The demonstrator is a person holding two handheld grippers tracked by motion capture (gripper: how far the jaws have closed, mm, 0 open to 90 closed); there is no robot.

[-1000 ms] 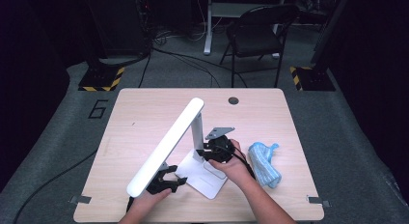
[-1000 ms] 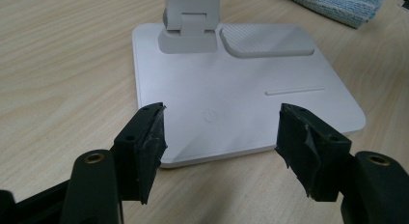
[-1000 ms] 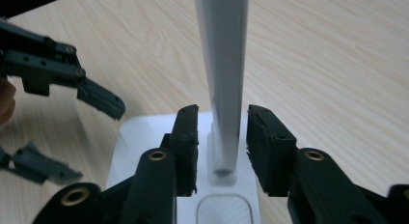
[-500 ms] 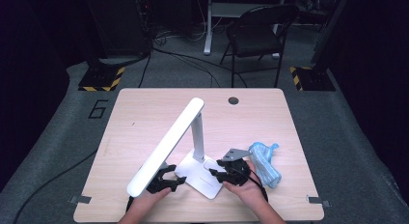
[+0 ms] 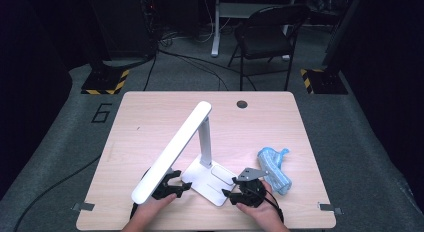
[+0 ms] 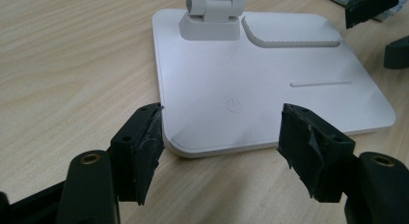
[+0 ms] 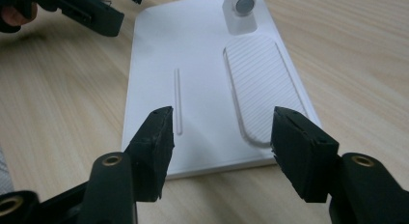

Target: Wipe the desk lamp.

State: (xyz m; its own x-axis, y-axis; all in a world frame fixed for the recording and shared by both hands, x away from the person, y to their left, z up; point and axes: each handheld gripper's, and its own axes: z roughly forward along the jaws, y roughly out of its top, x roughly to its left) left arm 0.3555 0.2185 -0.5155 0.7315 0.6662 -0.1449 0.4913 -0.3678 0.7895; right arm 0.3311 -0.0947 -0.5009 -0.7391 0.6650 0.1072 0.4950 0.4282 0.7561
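The lamp (image 5: 200, 157) stands near the table's (image 5: 150, 117) front edge, with the cloth (image 5: 274, 168) to its right.

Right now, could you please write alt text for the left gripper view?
The left gripper hangs open just in front of a white lamp base on the wooden table, its black jaws straddling the base's near edge by the power symbol.

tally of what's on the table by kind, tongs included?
Desk lamp: 1
Blue cloth: 1
Tongs: 2, left and right, both open at the lamp's base with nothing between the jaws
Total: 4
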